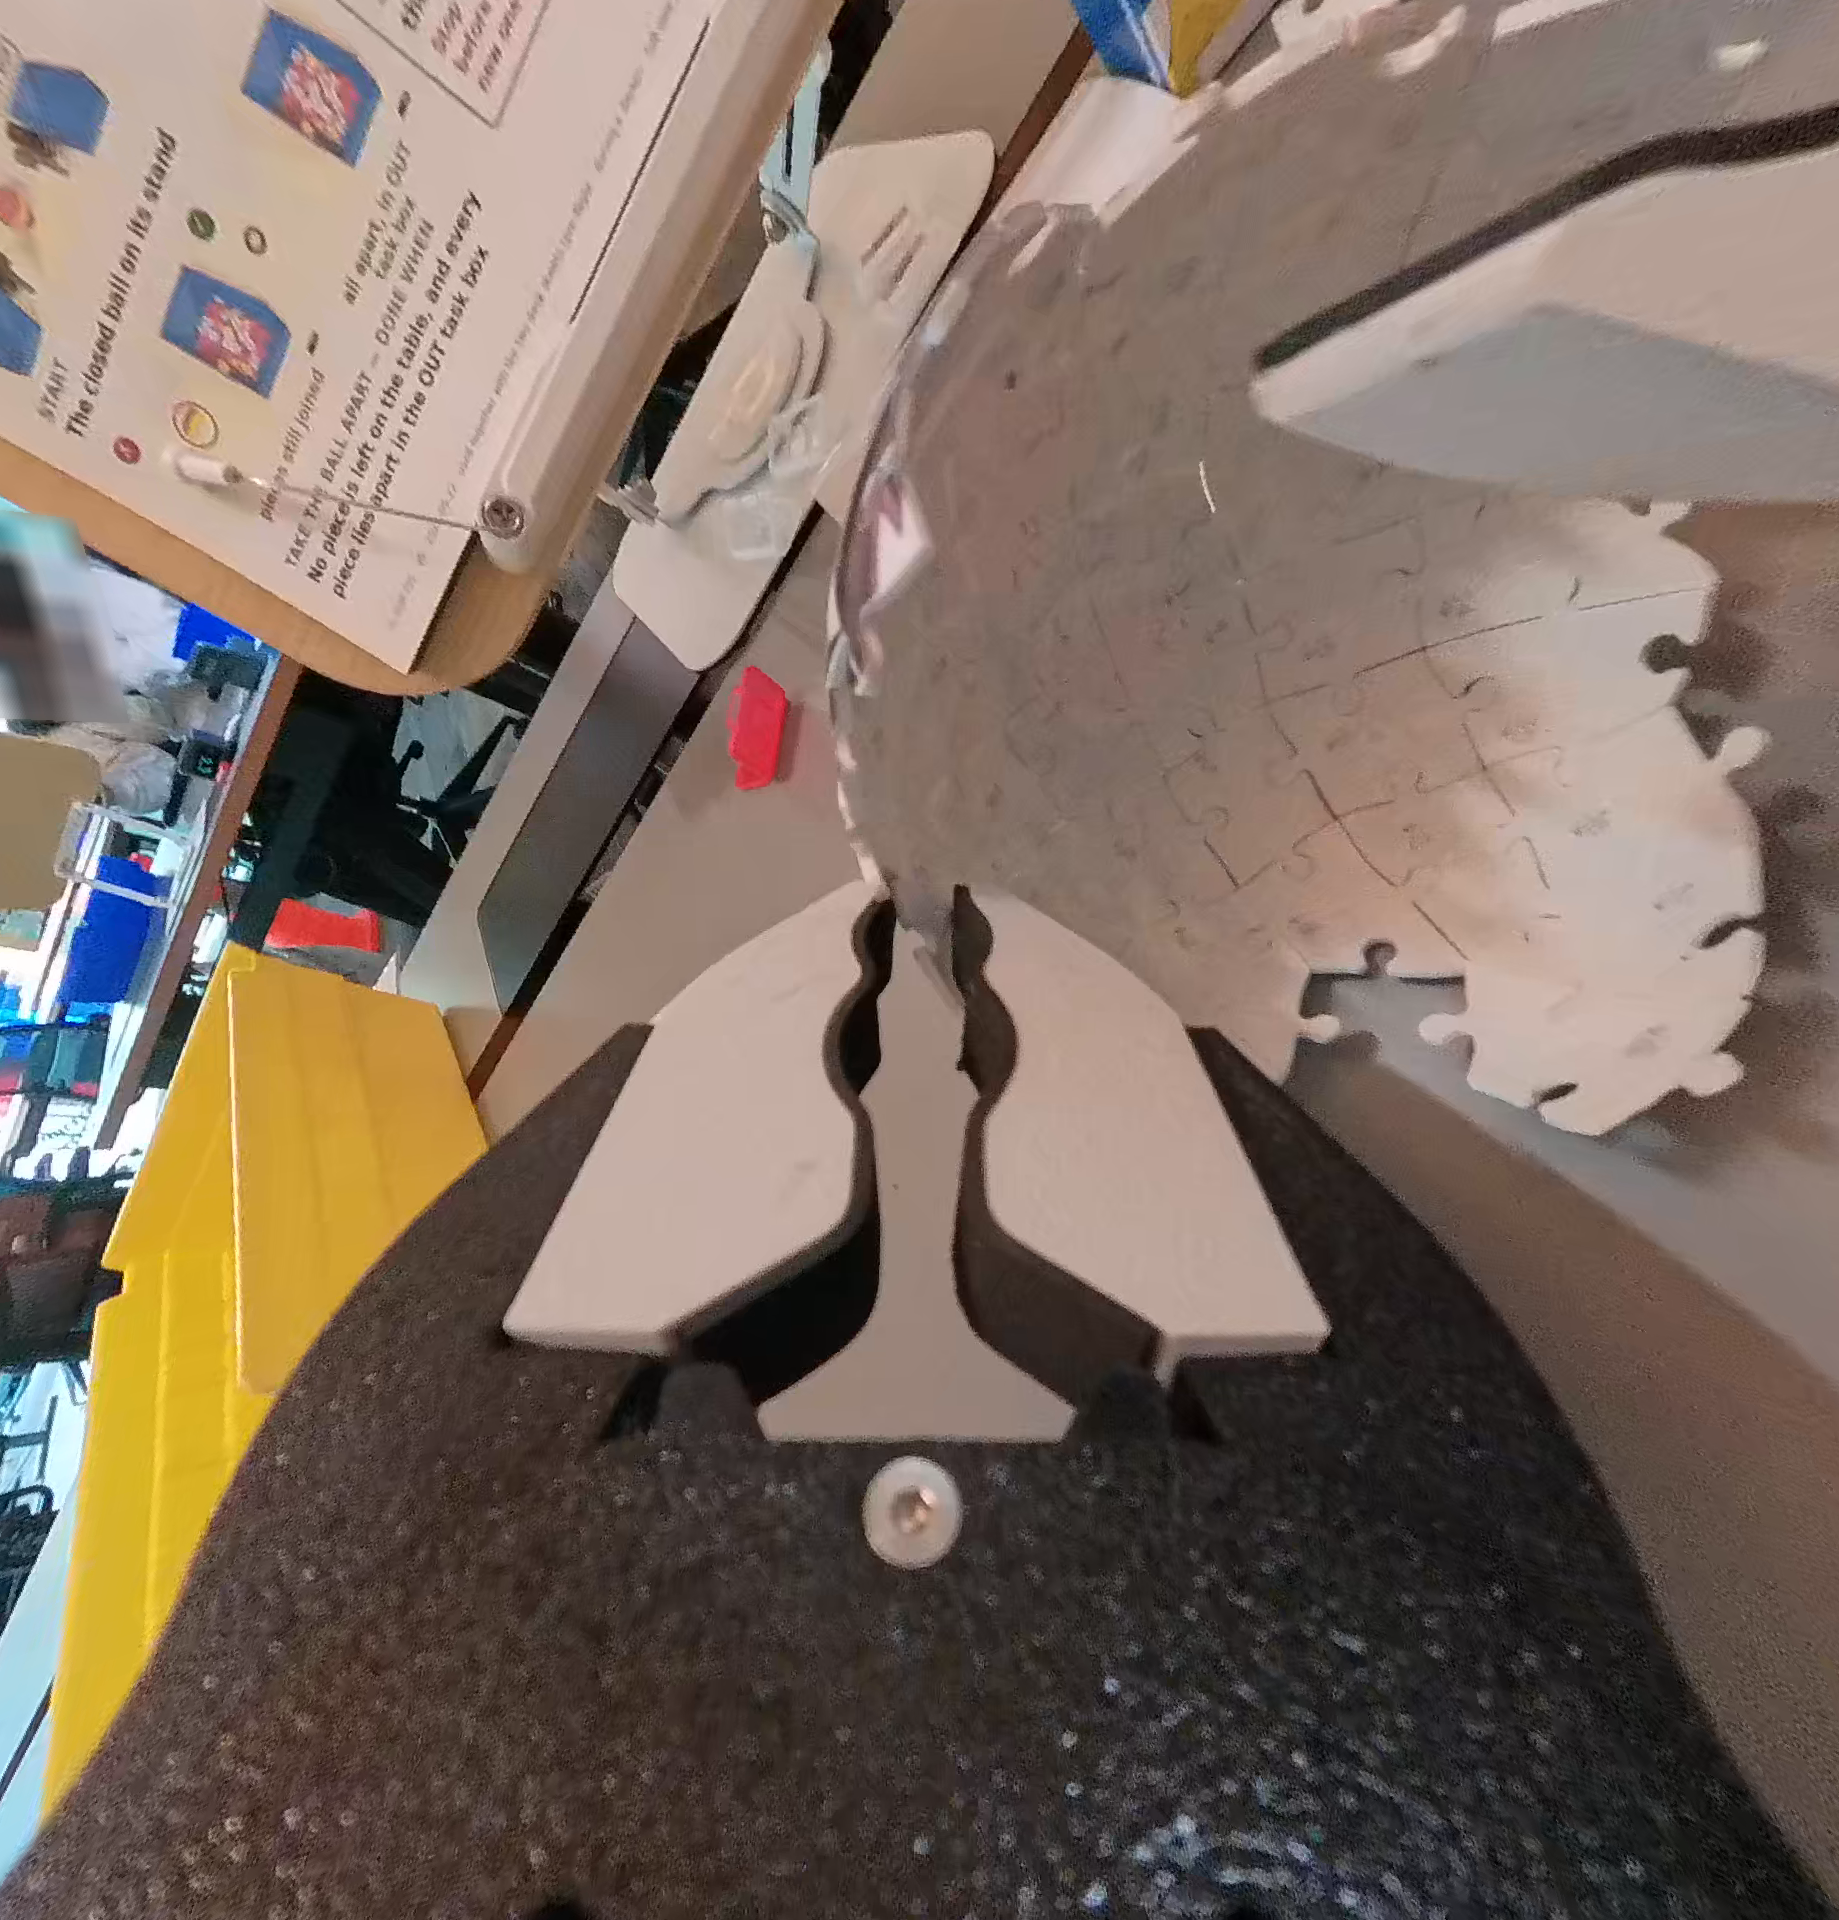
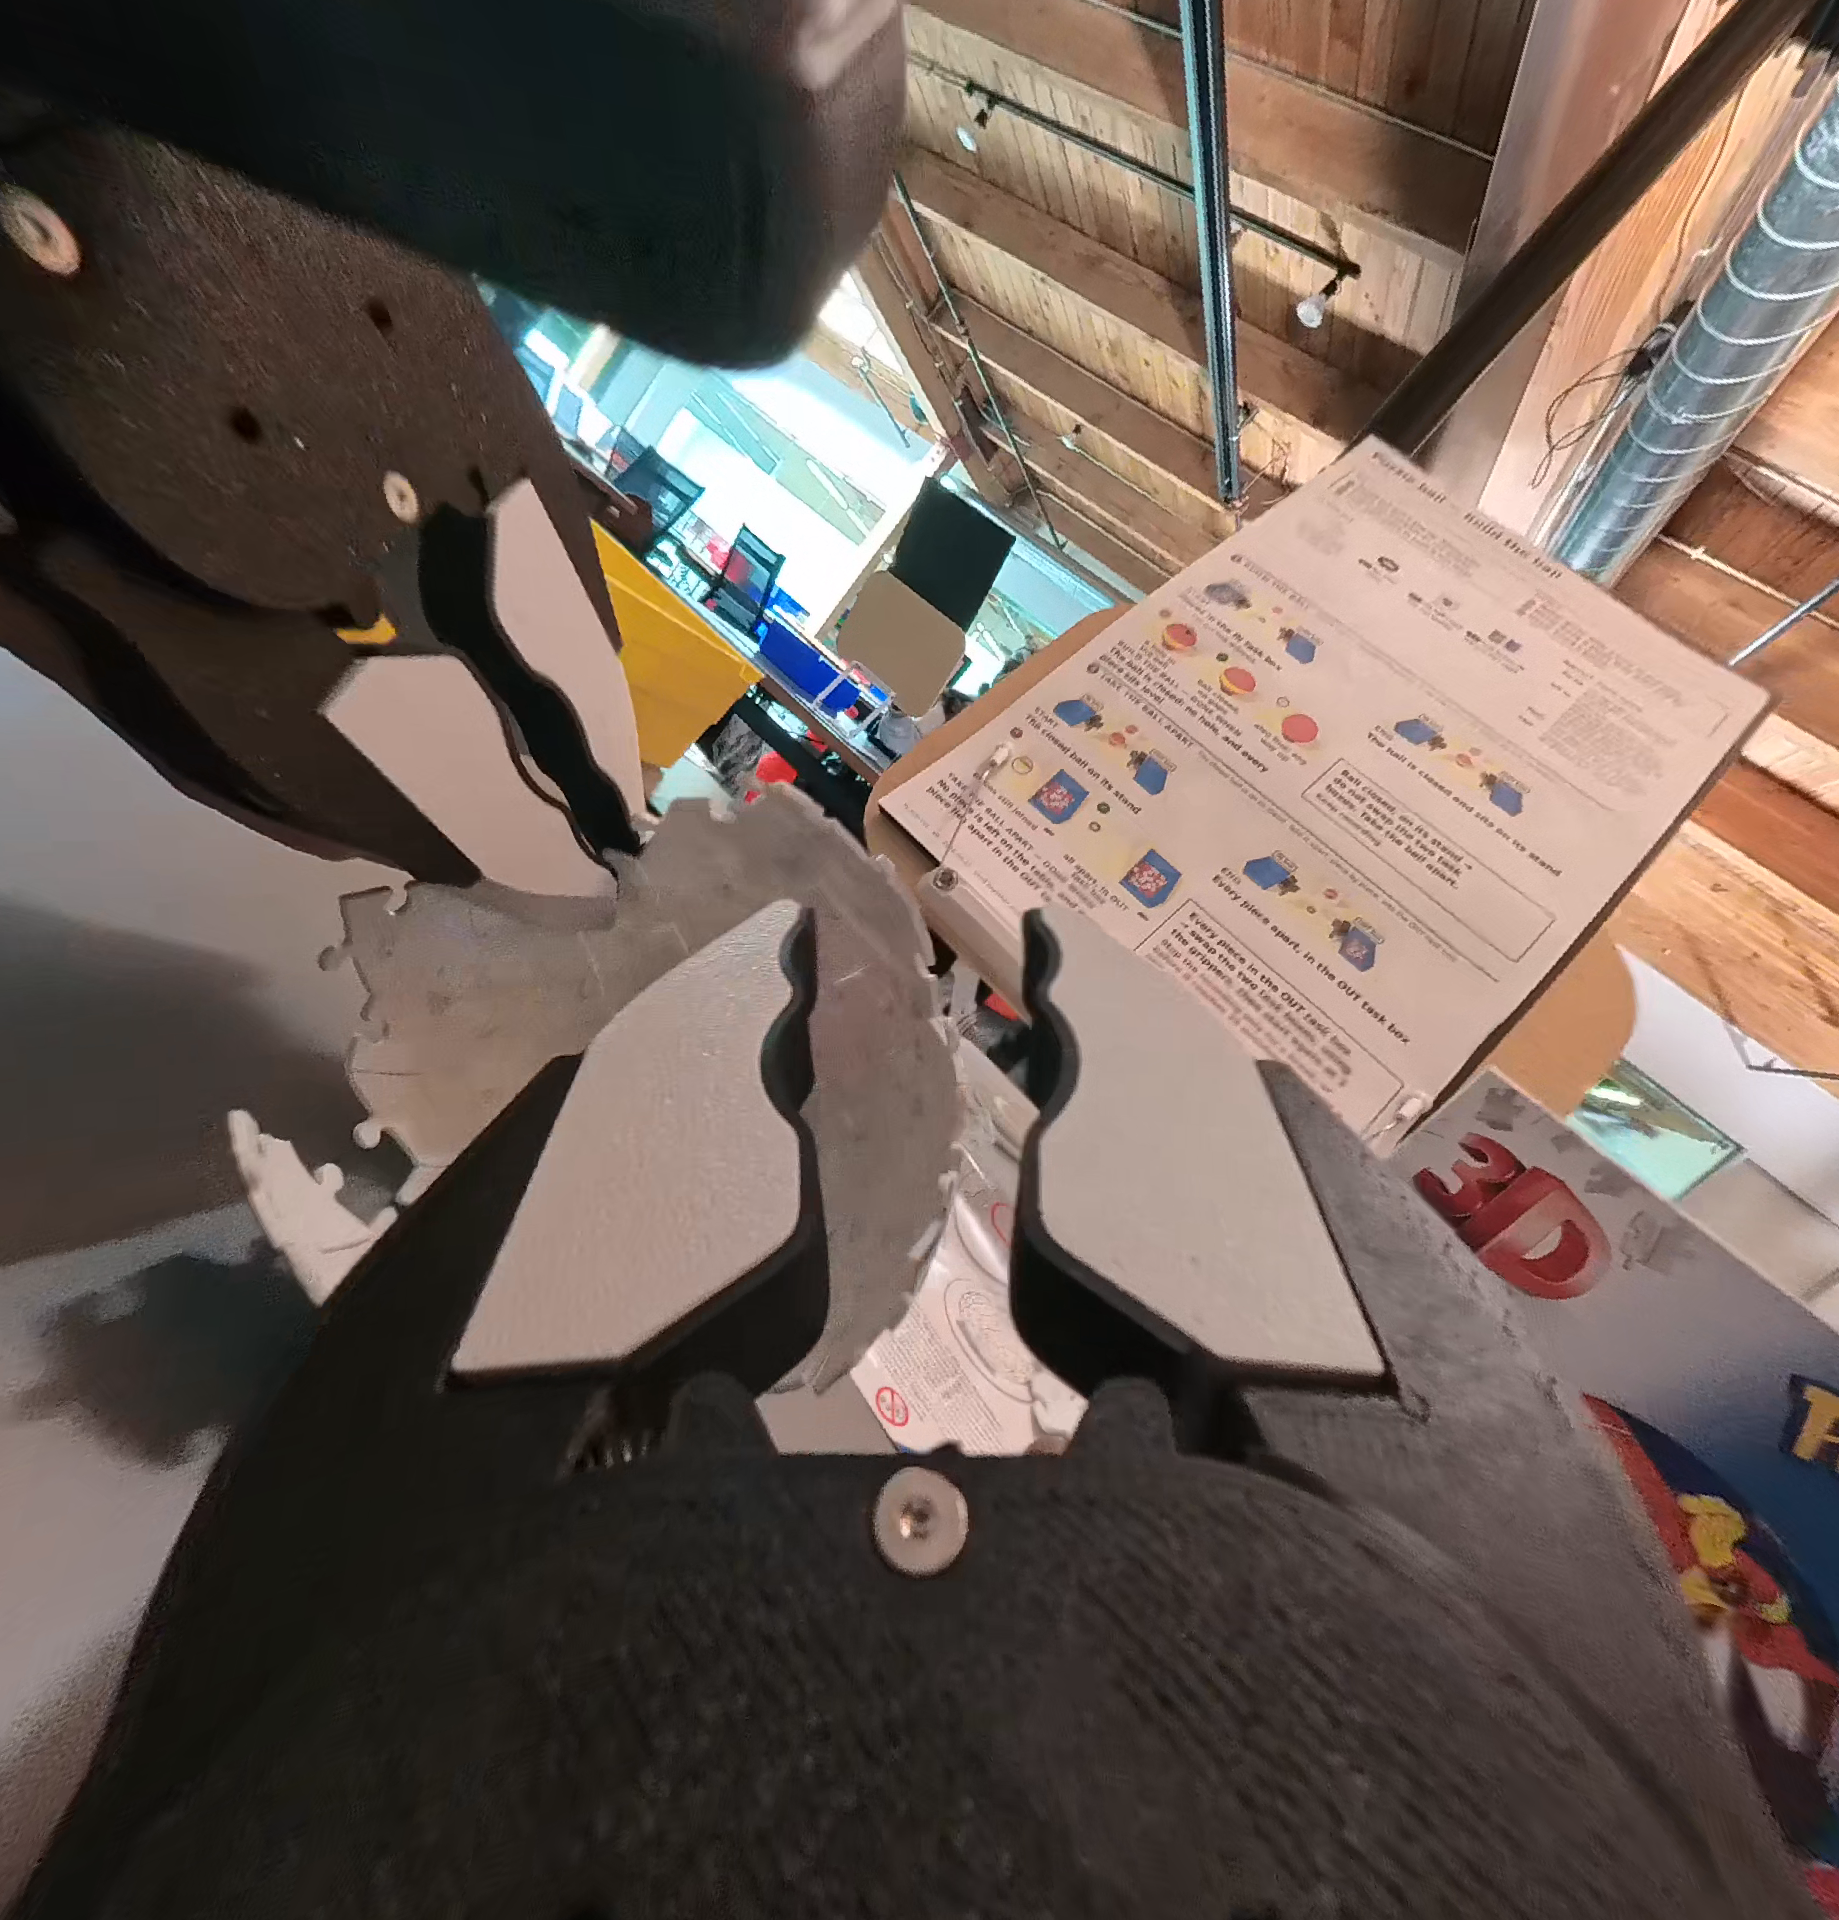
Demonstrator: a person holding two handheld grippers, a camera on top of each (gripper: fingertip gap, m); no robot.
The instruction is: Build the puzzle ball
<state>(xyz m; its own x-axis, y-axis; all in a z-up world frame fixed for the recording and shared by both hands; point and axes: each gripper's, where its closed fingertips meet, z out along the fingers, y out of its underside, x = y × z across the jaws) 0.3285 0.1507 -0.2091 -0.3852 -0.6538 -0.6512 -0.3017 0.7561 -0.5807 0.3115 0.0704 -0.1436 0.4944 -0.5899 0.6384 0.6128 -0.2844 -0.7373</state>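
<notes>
The half-built puzzle ball (image 1: 1310,727) is a curved pale grey shell of joined pieces with a jagged, knobbed edge, seen from its inner side. My left gripper (image 1: 920,920) is shut on the shell's edge and holds it up. In the right wrist view, the left gripper (image 2: 624,857) comes in from the upper left, pinching the shell (image 2: 499,977). My right gripper (image 2: 920,925) is open, with the shell's rim (image 2: 873,1091) between its fingers, close to the left finger. One right finger (image 1: 1580,343) shows over the shell in the left wrist view.
An instruction sheet on a wooden board (image 2: 1310,790) stands close behind; it also shows in the left wrist view (image 1: 302,260). The puzzle's box (image 2: 1642,1455) lies at the right. A red piece (image 1: 759,727), a yellow bin (image 1: 271,1195) and a clear bag (image 1: 769,395) lie on the table. Some 10 cm of space lies between my two pairs of fingers. My right tips are about 25 cm from the red piece (image 1: 759,727), my left tips only 15 cm.
</notes>
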